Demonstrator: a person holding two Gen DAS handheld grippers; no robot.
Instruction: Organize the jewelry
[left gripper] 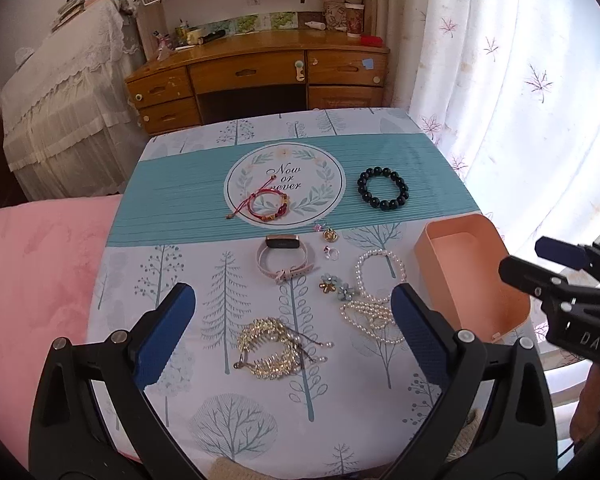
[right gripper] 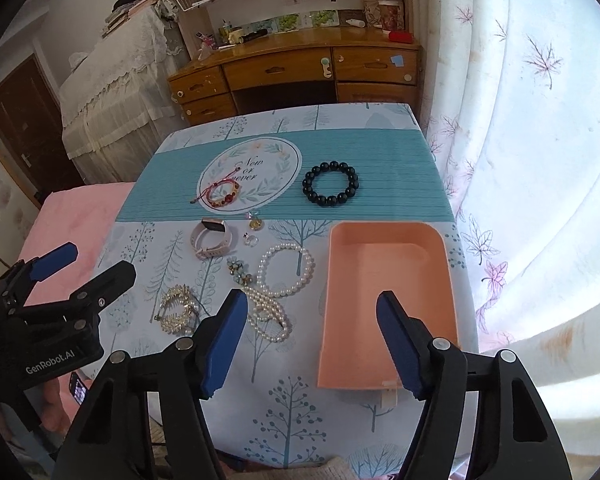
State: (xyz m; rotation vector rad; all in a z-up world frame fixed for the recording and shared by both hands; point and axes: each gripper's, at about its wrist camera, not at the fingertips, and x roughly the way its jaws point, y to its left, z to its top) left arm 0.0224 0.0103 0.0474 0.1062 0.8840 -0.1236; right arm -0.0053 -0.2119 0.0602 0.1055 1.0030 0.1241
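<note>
Jewelry lies on the tree-print tablecloth (left gripper: 236, 408): a black bead bracelet (left gripper: 383, 187), a red cord bracelet (left gripper: 269, 203), a pink watch (left gripper: 282, 257), a gold bracelet (left gripper: 269, 348), pearl strands (left gripper: 374, 292), flower earrings (left gripper: 334, 286) and small charms (left gripper: 330, 236). An empty peach tray (right gripper: 388, 300) sits at the right. My left gripper (left gripper: 292, 334) is open above the gold bracelet. My right gripper (right gripper: 312, 340) is open above the tray's near left edge. Both are empty.
A wooden desk (left gripper: 260, 76) with drawers stands beyond the table. A white curtain (left gripper: 520, 100) hangs at the right. A pink cover (left gripper: 36, 280) lies at the left. A lace-covered piece of furniture (left gripper: 64, 104) stands at the back left.
</note>
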